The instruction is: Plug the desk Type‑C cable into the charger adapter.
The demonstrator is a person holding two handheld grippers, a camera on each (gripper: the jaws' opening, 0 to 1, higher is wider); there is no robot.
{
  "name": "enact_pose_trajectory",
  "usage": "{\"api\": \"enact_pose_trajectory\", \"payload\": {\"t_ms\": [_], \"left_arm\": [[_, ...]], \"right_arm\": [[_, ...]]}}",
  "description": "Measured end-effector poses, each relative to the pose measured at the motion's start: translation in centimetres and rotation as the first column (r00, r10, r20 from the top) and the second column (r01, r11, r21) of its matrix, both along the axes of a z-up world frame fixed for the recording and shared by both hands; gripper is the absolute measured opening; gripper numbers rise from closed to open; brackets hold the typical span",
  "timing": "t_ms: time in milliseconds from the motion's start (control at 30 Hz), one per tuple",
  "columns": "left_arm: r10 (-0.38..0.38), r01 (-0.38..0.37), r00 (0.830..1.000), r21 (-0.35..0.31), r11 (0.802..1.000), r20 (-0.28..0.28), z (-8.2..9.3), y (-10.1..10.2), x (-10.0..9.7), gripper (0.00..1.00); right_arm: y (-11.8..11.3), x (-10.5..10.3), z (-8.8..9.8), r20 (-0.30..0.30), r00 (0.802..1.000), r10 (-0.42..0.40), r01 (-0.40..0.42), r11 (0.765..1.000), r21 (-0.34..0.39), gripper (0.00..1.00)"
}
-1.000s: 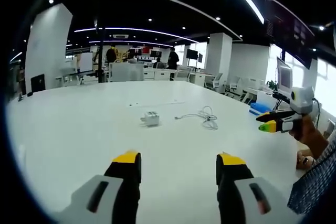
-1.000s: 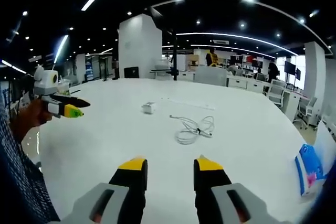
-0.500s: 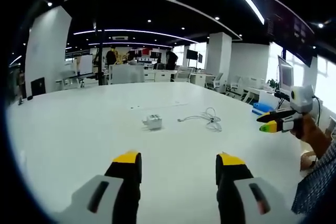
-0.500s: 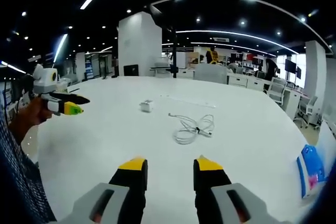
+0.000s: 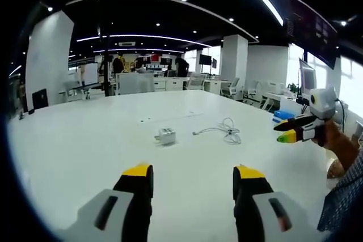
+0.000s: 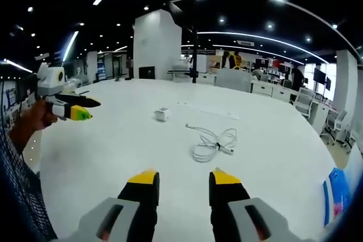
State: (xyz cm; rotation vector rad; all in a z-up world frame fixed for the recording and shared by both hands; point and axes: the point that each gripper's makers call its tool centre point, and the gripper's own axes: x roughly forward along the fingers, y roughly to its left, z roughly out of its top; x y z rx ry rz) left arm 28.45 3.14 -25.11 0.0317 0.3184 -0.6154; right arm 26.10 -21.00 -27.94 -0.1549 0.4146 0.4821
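Both grippers hover apart above a broad white round table (image 5: 68, 140)
Small white cube charger adapter (image 5: 166, 136) lies near loose coiled white Type-C cable (image 6: 212, 143), unobstructed; blue packet (image 6: 336, 188) sits at the edge; left gripper (image 5: 193, 173) and right gripper (image 6: 181, 178) empty, jaws spread

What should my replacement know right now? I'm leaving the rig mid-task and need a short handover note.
Left claw: open, empty, held above the white table.
Right claw: open, empty, also above the table.
Small white cube-shaped charger adapter lies on the table; the loosely coiled white Type-C cable lies beside it, apart from it.
Done: nothing gripped or plugged yet.
Left: pick up adapter and cable plug, then join them.
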Motion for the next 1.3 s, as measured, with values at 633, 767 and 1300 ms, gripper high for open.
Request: {"api": "enact_pose_trajectory", "payload": {"t_ms": [633,767,1300], "left_arm": [[-0.009,0.009,1.0,0.02,1.0,0.001,-0.4,0.2,0.6,0.56],[-0.01,0.01,1.0,0.019,1.0,0.001,-0.4,0.1,0.7,0.56],[-0.017,0.017,1.0,0.022,1.0,0.005,-0.3,0.3,0.7,0.56]], "right_arm": [[0.5,0.6,-0.8,-0.015,1.0,0.015,-0.015,1.0,-0.002,0.38],[0.7,0.9,-1.2,-0.022,1.0,0.022,-0.023,0.999,-0.025,0.38],[1.3,1.3,-1.0,-0.023,0.999,0.036,-0.036,0.999,-0.028,0.38]]}}
